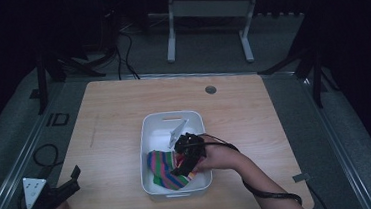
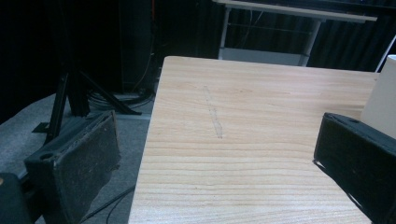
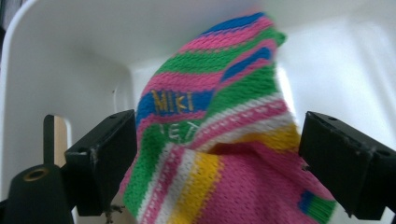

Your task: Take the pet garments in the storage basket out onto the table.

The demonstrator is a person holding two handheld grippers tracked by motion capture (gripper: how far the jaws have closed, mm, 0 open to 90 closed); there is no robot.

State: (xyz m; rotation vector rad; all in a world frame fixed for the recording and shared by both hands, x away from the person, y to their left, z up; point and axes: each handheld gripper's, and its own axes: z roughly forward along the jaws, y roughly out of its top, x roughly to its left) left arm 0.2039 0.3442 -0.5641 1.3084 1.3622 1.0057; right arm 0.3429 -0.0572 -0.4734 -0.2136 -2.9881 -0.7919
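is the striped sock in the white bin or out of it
In. The high view shows the striped sock lying inside the white bin, with the right tongs open around it.

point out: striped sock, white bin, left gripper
striped sock point(image 3: 210, 140): right gripper view, knit middle.
white bin point(image 1: 172, 116): high view, far rim.
left gripper point(image 1: 72, 174): high view, between its fingertips.

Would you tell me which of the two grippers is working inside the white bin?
The right gripper: its jaws straddle the striped sock in the white bin.
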